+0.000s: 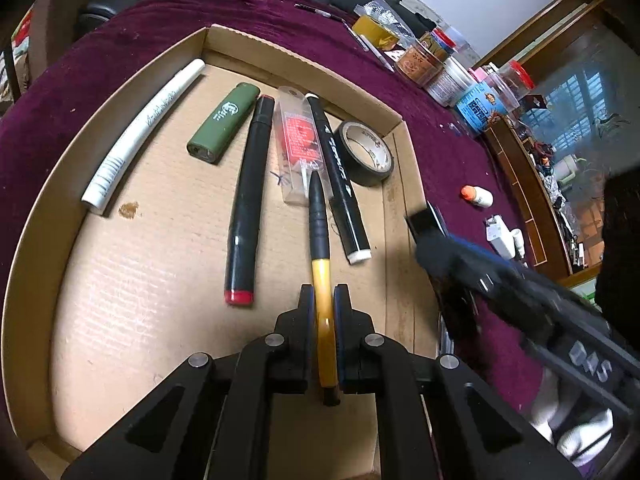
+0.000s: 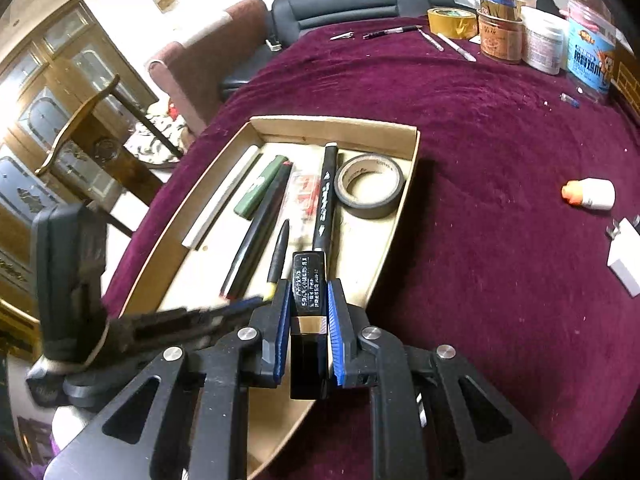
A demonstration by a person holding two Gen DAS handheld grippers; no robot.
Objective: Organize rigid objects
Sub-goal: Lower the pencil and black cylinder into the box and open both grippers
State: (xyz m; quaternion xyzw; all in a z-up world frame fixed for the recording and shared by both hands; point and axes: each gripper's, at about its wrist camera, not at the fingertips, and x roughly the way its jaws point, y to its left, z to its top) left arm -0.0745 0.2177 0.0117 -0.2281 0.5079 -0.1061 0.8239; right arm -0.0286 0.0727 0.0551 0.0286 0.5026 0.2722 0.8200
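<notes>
Matt corrugated cardboard tray (image 1: 120, 264), plush maroon cloth (image 2: 480, 240), glossy black plastic marker (image 1: 246, 208).

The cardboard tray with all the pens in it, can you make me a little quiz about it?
1. True or false: the green lighter lies outside the cardboard tray.
2. What does the left tool grip?
A. black tape roll
B. yellow-and-black pen
C. white marker
3. Fill in: the right tool holds a small ____ block with white print.

Key: 1 false; 2 B; 3 black.
</notes>
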